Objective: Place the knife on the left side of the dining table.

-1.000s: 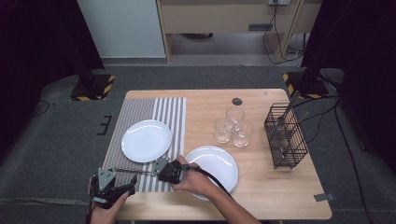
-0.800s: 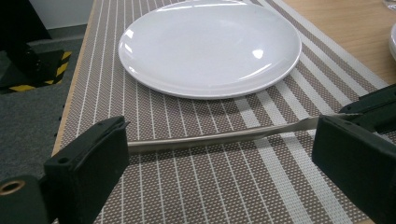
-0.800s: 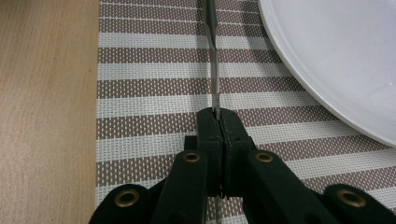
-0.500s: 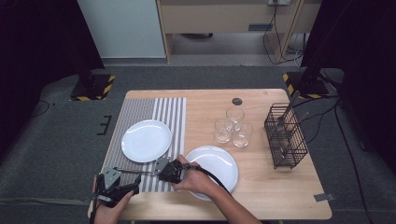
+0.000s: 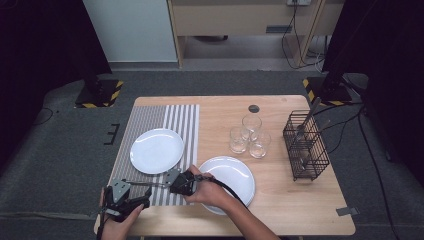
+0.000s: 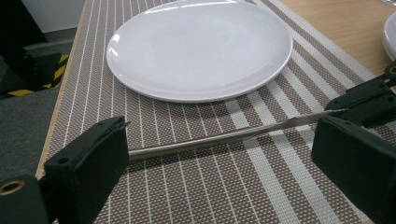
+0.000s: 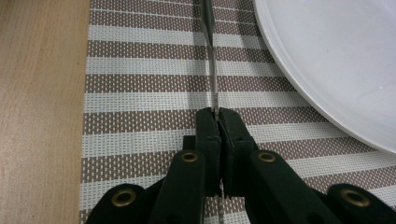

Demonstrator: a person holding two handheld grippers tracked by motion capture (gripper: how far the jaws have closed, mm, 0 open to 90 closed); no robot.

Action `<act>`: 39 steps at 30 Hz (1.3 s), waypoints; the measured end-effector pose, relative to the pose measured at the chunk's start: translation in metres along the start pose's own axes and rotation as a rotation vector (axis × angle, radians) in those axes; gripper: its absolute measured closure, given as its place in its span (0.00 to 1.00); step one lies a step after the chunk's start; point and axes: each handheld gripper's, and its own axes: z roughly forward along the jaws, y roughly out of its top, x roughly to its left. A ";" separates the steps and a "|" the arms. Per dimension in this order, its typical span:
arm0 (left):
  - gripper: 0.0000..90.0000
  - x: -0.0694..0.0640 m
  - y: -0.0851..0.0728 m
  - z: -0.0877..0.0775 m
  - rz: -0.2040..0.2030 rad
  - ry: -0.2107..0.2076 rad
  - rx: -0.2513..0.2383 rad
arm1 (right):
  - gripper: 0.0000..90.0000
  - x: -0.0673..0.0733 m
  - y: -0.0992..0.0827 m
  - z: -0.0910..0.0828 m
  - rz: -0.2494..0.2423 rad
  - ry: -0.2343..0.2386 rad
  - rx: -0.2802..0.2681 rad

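Observation:
A metal knife [image 5: 150, 184] lies low over the striped placemat [image 5: 150, 122] near the table's front edge. My right gripper [image 5: 168, 183] is shut on its blade [image 7: 214, 84], the two pads [image 7: 208, 130] pressed together on the thin steel. My left gripper [image 5: 137, 197] stands open at the front left corner. In the left gripper view the knife [image 6: 210, 137] runs across between its wide-apart jaws, untouched by either pad [image 6: 93, 154]. A white plate [image 5: 156, 150] sits on the mat just beyond the knife, also seen as the plate [image 6: 201, 46] and the plate [image 7: 336, 60].
A second white plate [image 5: 235, 175] lies on bare wood right of the mat, partly under the right forearm. Three clear glasses [image 5: 248, 135] stand mid-table. A black wire basket [image 5: 305, 145] with utensils stands at the right. A small dark disc [image 5: 254, 108] lies near the far edge.

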 end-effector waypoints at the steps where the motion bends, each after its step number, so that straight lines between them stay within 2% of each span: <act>1: 0.04 0.000 0.000 0.000 0.001 0.001 0.001 | 0.96 0.000 0.000 0.000 0.002 0.001 0.000; 7: 0.04 0.002 0.000 -0.002 -0.007 0.011 -0.014 | 0.94 0.000 -0.002 -0.001 0.016 0.009 -0.008; 17: 0.04 0.004 0.000 -0.003 -0.007 0.010 -0.013 | 0.90 0.002 -0.002 -0.003 0.026 0.011 -0.006; 22: 0.04 0.004 -0.001 -0.003 -0.007 0.008 -0.011 | 0.87 0.002 -0.003 -0.005 0.026 0.021 -0.001; 25: 0.04 0.005 -0.001 -0.003 -0.007 0.011 -0.012 | 0.82 0.002 -0.004 -0.006 0.037 0.032 -0.008; 34: 0.04 0.005 -0.001 -0.003 -0.007 0.009 -0.010 | 0.77 0.001 -0.005 -0.006 0.042 0.023 -0.010; 39: 0.04 0.005 -0.002 -0.003 -0.008 0.011 -0.011 | 0.73 -0.001 -0.005 -0.007 0.070 0.020 -0.020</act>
